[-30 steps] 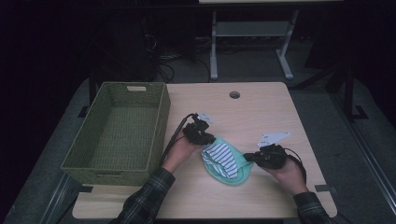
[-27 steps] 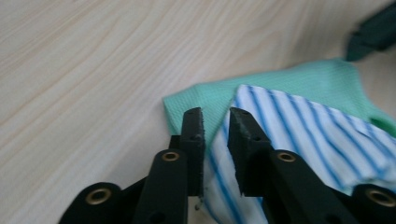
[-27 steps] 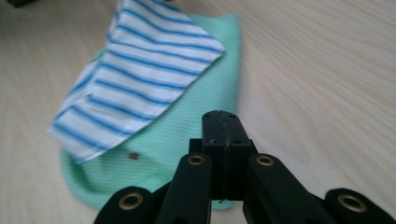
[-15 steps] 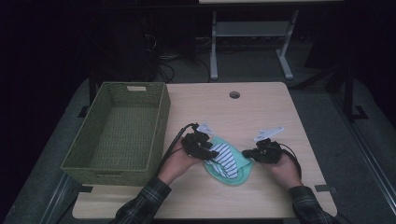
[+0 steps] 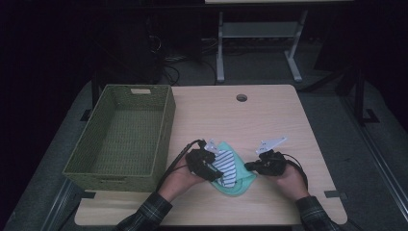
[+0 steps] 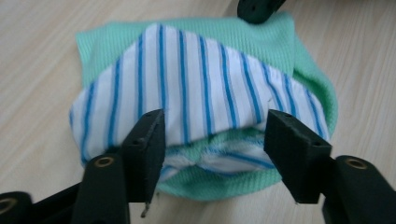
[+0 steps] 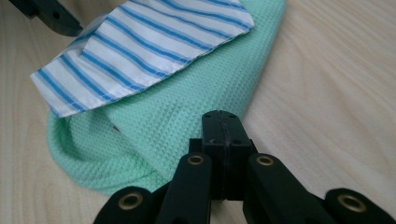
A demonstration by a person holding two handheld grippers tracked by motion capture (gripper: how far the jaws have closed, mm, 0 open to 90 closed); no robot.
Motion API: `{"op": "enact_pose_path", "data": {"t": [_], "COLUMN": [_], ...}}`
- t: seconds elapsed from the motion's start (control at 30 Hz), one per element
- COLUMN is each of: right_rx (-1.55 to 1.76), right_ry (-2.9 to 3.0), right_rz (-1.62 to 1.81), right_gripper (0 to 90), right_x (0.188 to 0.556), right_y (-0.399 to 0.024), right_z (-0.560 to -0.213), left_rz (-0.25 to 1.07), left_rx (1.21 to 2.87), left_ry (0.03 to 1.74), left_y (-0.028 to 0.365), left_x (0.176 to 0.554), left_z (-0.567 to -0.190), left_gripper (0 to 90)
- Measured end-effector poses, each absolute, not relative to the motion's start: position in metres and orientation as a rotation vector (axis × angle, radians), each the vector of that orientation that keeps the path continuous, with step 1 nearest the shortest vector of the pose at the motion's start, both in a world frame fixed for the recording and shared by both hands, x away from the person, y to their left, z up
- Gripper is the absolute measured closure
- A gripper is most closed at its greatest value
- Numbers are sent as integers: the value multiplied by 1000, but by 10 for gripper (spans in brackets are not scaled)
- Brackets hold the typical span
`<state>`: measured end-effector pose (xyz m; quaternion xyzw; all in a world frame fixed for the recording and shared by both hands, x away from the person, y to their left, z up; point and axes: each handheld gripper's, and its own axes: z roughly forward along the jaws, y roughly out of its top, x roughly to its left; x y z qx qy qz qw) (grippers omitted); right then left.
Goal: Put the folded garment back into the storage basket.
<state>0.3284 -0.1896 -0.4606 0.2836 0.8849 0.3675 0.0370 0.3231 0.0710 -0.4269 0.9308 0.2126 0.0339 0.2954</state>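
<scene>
My left tool point(image 6: 212, 135) stands with its jaws apart, one on each side of the folded striped cloth point(image 6: 196, 88); they have just been opening, and the pads do not press on the fabric, which lies between them. The striped cloth lies on top of the green cloth point(image 6: 261, 42), and both rest on the worktop point(image 5: 269, 120) near its front edge, about midway between the left and right edges. My right tool point(image 7: 223, 135) has its jaws shut tight against each other, at the edge of the green cloth on its right side; whether any fabric is caught between them I cannot tell. In the high view my left tool point(image 5: 204, 163) sits at the left side of the pile and my right tool point(image 5: 262, 166) just beside its right side. A woven green basket point(image 5: 122, 130) stands along the worktop's left edge, apart from the cloths.
</scene>
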Motion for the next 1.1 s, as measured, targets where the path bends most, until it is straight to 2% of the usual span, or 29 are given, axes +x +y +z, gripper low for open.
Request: {"op": "enact_pose_path", "data": {"t": [0.27, 0.43, 0.57, 0.97, 1.1], "right_rx": [867, 882, 930, 1072, 1122], "right_ry": [2723, 2689, 2642, 2466, 2417], "right_rz": [1125, 1136, 1139, 1025, 962], "right_gripper": [895, 802, 672, 191, 133], "right_x": [324, 326, 327, 344, 349], "right_y": [-188, -192, -196, -216, -222], "right_z": [-460, -460, -460, -471, -476], "left_rz": [92, 74, 76, 81, 84], "left_rx": [2525, 2543, 2563, 2580, 2584], "left_ry": [536, 542, 540, 524, 522], "left_y": [70, 69, 66, 66, 65], "left_x": [319, 321, 320, 320, 320], "left_z": [-437, -444, -449, -453, -453], "left_gripper": [265, 233, 211, 198, 198]}}
